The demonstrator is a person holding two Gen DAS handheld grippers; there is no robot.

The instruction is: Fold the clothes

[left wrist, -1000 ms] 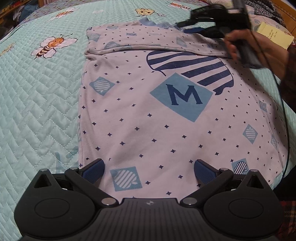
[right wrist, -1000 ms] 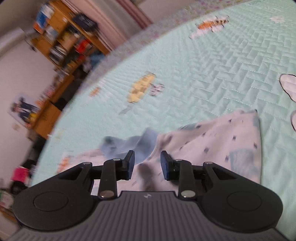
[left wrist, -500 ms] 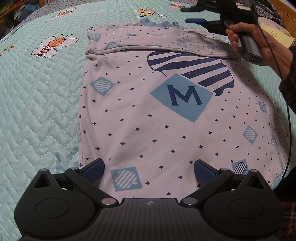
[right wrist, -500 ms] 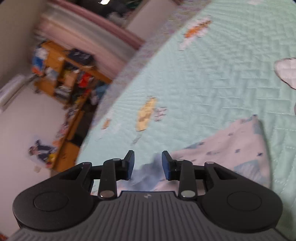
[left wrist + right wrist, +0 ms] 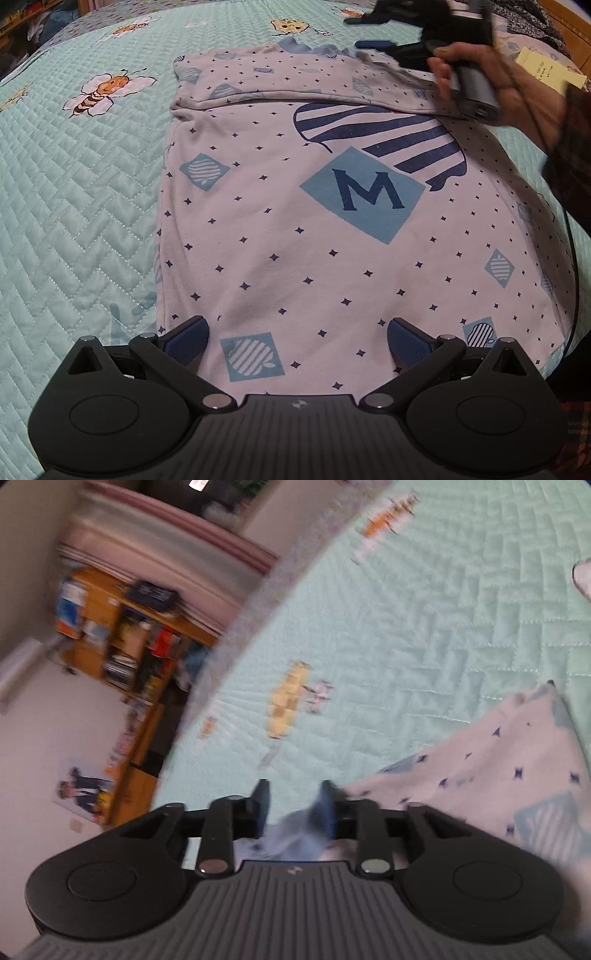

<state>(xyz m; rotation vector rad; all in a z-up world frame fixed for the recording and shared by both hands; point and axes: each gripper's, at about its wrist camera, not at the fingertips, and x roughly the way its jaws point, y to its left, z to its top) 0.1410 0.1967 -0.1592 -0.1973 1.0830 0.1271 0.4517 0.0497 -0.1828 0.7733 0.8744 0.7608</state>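
Note:
A pale lilac shirt (image 5: 280, 229) with a blue "M" patch and a striped print lies flat on the mint quilted bedspread (image 5: 74, 206), its top part folded down. My left gripper (image 5: 297, 332) hovers wide open over the shirt's near hem and holds nothing. At the far right a person's hand (image 5: 517, 85) holds my right gripper (image 5: 369, 32) above the blue collar (image 5: 295, 46). In the right wrist view, my right gripper (image 5: 294, 794) has its jaws opening. The blue collar cloth (image 5: 291, 840) shows low behind the gap, not pinched.
A yellow paper note (image 5: 546, 70) and dark patterned cloth lie at the bed's far right. A black cable (image 5: 574, 258) hangs along the shirt's right edge. Beyond the bed's edge stands a cluttered wooden bookshelf (image 5: 122, 635). Bee prints (image 5: 107, 92) dot the quilt.
The right gripper has lifted off the collar area, rolled, and its jaws have widened. The shirt's top part lies settled. The left gripper has stayed still.

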